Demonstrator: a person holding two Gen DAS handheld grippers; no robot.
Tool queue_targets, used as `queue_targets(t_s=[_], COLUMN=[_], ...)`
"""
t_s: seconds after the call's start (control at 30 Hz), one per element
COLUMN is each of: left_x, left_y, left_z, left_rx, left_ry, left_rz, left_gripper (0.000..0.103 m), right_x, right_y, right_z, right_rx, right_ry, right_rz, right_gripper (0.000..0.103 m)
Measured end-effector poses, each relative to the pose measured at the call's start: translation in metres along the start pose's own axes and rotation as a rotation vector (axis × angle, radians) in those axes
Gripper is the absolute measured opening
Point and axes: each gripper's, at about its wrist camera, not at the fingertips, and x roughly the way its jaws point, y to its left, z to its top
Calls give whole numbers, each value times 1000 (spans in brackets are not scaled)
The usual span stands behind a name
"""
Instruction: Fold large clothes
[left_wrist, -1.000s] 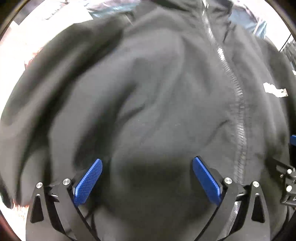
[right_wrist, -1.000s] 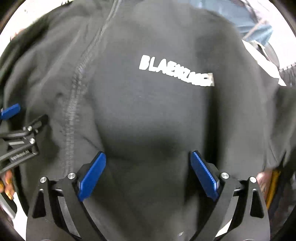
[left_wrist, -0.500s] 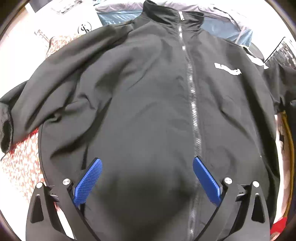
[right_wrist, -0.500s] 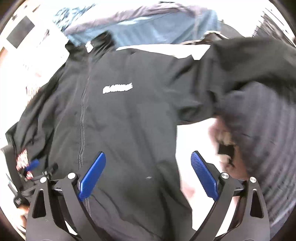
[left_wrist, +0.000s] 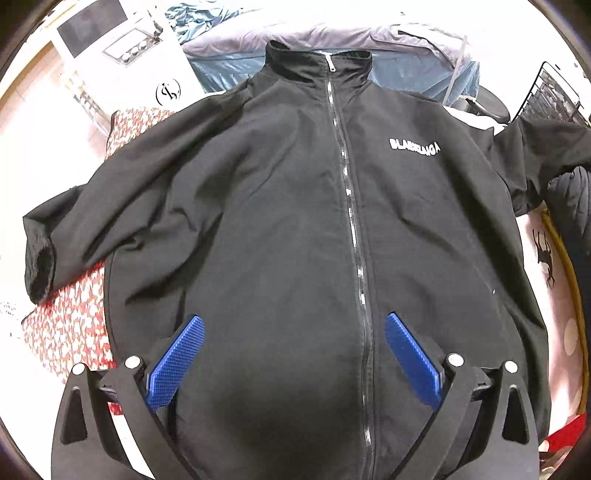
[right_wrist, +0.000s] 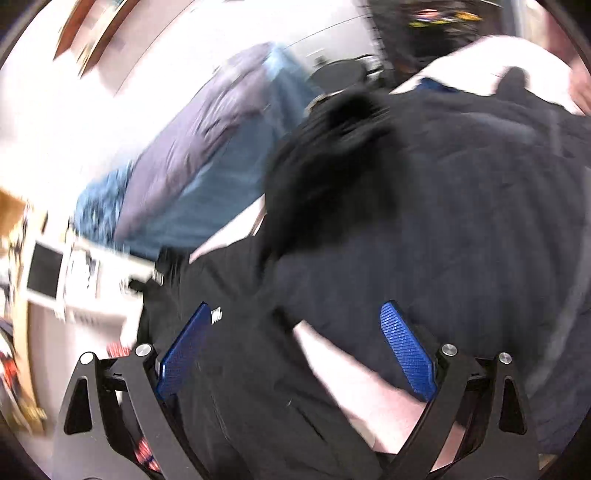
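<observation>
A black zip-up jacket with white chest lettering lies front up and spread flat, collar at the far end. Its left sleeve reaches out to the left and its right sleeve to the right. My left gripper hovers open above the lower front, beside the zipper, holding nothing. In the blurred right wrist view my right gripper is open and empty above the jacket, near its right sleeve.
A red and white patterned cloth lies under the jacket's left side. Blue and grey bedding is bunched behind the collar. A dark quilted garment fills the right of the right wrist view. A white appliance stands at the far left.
Both grippers have pulled back from the jacket, so the whole garment now shows in the left view. The right gripper has swung right toward the sleeve and the dark quilted garment.
</observation>
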Motion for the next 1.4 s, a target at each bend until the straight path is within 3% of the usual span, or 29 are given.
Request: queue_targets(t_s=[0.13,0.27,0.43,0.53,0.63,0.7,0.8,0.93,1.03,1.17,1.27,1.4], left_x=[-1,0,-1,-3,-4,-4,-2,1,2,3,3,7], left_y=[1,2,1,2,5,9,17,25,27,26,23,24], left_z=[-12,-20,-22,-23,-26,-28,-30,-31,-28,-23,-22,-22], left_rx=[-10,-15,-18,-22,-30,-42,-67,-108,-119,-112,-103,-105], left_ry=[12,28,27,21,20,27,39,51,49,38,31,38], left_rz=[2,7,14,22,33,38,43,38,37,27,15,10], left_gripper=[97,96,96,96,96,97,97,96,96,96,96,96], right_x=[-20,-22,-4,12,32,46,49,14,-37,-98,-108,-85], right_y=[-42,-63,-49,-39,-29,-22,-10,39,78,108,96,69], right_z=[22,37,53,66,80,85,93,113,133,162,172,165], right_rx=[138,222,289,293,289,260,194,-4,-78,-172,-159,-124], right_ry=[-60,-66,-26,-27,-5,23,35,-36,-114,-249,-266,-199], right_rz=[20,78,219,213,209,165,120,115,240,303,215,142], right_gripper=[92,92,92,91,66,30,20,16,15,14,14,14])
